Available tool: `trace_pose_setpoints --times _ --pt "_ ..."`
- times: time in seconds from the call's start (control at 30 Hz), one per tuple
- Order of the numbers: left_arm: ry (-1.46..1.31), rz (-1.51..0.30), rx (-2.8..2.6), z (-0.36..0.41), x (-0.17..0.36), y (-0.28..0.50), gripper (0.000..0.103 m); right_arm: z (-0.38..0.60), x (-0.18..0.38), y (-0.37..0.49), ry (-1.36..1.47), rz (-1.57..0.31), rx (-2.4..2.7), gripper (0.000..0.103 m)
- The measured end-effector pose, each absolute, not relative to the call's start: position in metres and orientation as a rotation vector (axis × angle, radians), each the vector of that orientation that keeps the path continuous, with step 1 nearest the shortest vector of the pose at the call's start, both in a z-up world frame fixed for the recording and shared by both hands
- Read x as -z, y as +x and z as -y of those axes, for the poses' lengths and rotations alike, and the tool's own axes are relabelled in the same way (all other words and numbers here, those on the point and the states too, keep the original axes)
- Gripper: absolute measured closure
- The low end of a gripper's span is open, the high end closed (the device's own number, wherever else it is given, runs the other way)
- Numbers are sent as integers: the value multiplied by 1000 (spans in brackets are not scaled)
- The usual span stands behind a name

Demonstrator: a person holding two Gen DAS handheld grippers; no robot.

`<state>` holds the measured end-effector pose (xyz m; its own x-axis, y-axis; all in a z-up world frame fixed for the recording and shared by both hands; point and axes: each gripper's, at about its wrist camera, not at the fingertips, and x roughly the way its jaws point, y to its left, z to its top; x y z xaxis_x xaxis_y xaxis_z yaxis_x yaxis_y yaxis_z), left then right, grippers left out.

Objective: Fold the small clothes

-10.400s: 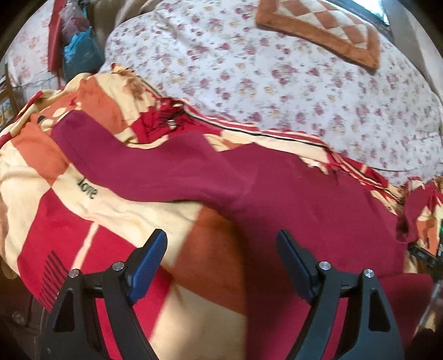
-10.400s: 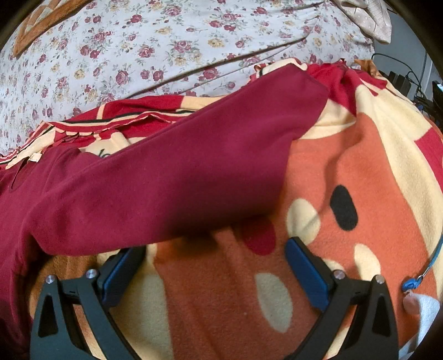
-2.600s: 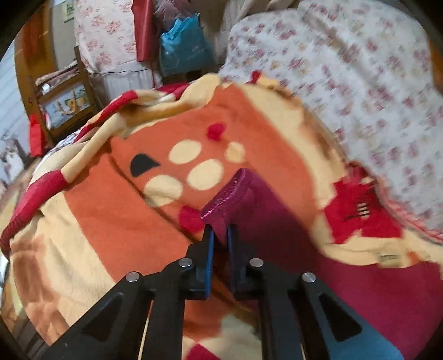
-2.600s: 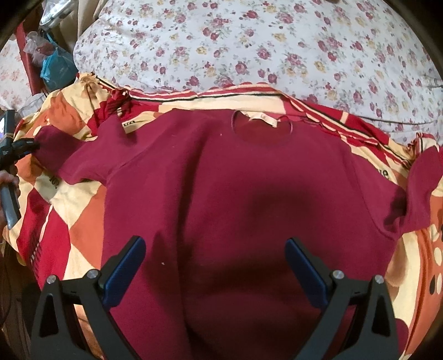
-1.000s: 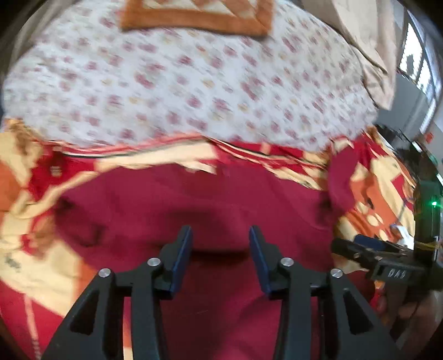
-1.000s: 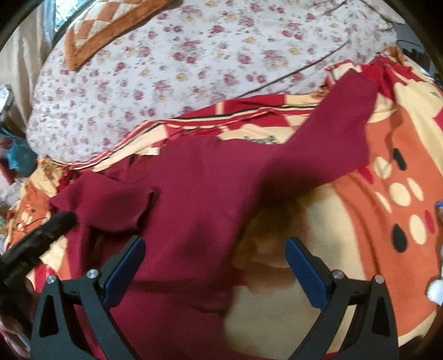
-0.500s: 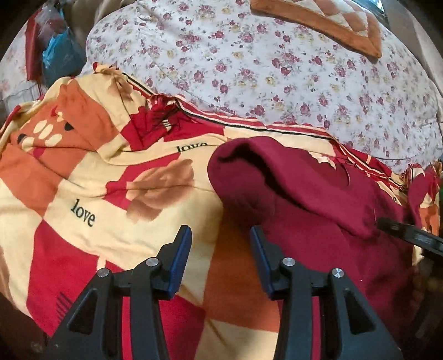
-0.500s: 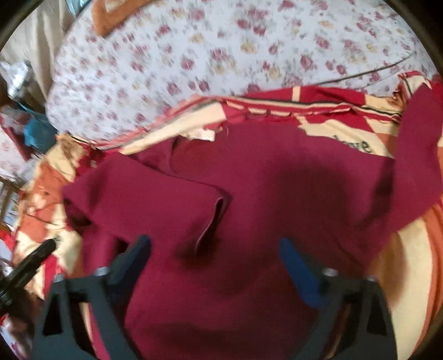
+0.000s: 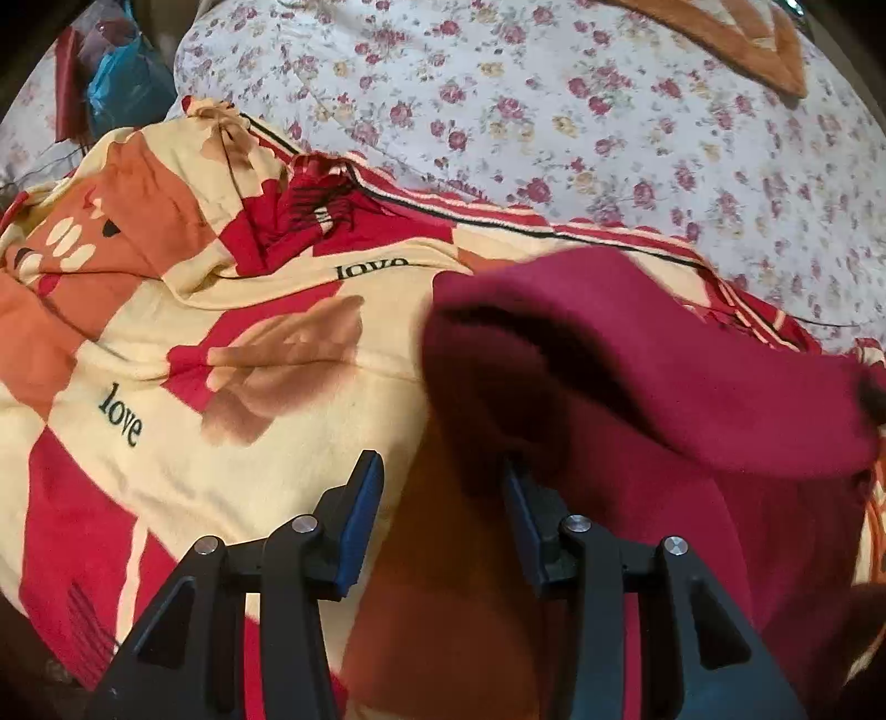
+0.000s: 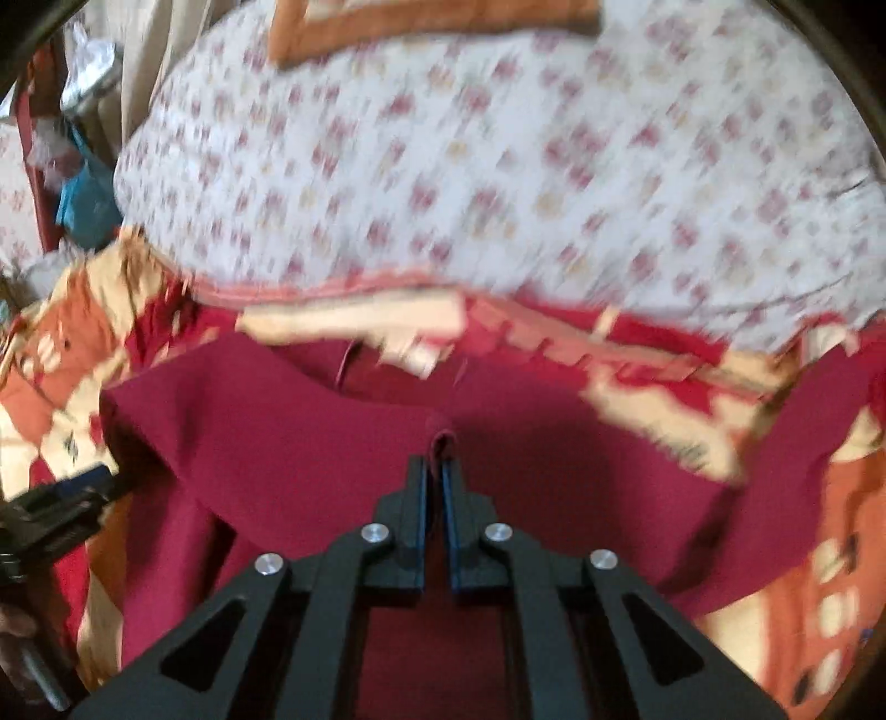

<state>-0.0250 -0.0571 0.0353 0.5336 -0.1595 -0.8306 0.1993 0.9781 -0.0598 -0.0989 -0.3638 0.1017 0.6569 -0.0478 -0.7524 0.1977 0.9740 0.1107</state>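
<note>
Maroon knit, a small sweater (image 10: pixel 343 443), lay spread on a patchwork fleece blanket (image 9: pixel 183 343) of cream, red and orange, one sleeve folded across its body. Behind the blanket rose a floral quilt (image 9: pixel 554 111) bearing an orange checked cushion (image 10: pixel 432 22); a blue plastic bag (image 9: pixel 119 91) sat at the far left. The blanket read "love" twice in black. The right hand-held gripper (image 10: pixel 434 471) was clamped shut on a pinch of the folded sleeve's edge. The left hand-held gripper (image 9: pixel 437 498) stood partly open, holding nothing, its right finger just against the sweater's side and its left finger over bare blanket.
</note>
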Motion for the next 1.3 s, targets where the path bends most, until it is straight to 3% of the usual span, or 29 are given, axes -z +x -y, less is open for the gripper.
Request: trace_pose_setpoints --times 0.17,0.3,0.4,0.47,0.53,0.8,0.97,1.1,1.13,1.17,1.2,1.3 --pt "54 -995 232 60 -29 -27 80 405 -120 -117 156 -781 304 98" --pt "21 -1006 258 52 -27 -33 78 436 -78 -107 159 -924 383 97" --pt "25 -1005 259 48 -31 -36 78 439 -45 -97 233 -1054 332 74" --pt "40 -994 252 45 -32 -38 78 432 -51 -100 281 -1008 302 52" --pt "33 -1003 254 44 -30 -37 78 415 -63 -100 281 -957 270 45" --pt "-46 -1003 326 48 -28 -43 78 287 -78 -29 271 -957 -234 44" --pt "-74 -1001 357 51 -25 -37 78 221 -66 45 147 -1004 -360 28" --pt "-101 -979 370 46 -24 -31 78 184 -33 89 40 -1090 -395 30" --pt "-123 -977 380 43 -23 -28 79 178 -26 93 37 -1113 -431 45" --pt "-136 -975 385 40 -23 -26 80 171 -20 96 19 -1137 -466 80" --pt "-145 -974 388 38 -23 -24 83 164 -16 97 -23 -1152 -480 92" --pt "-189 -969 401 27 -26 -20 85 153 -21 94 -33 -1105 -529 94"
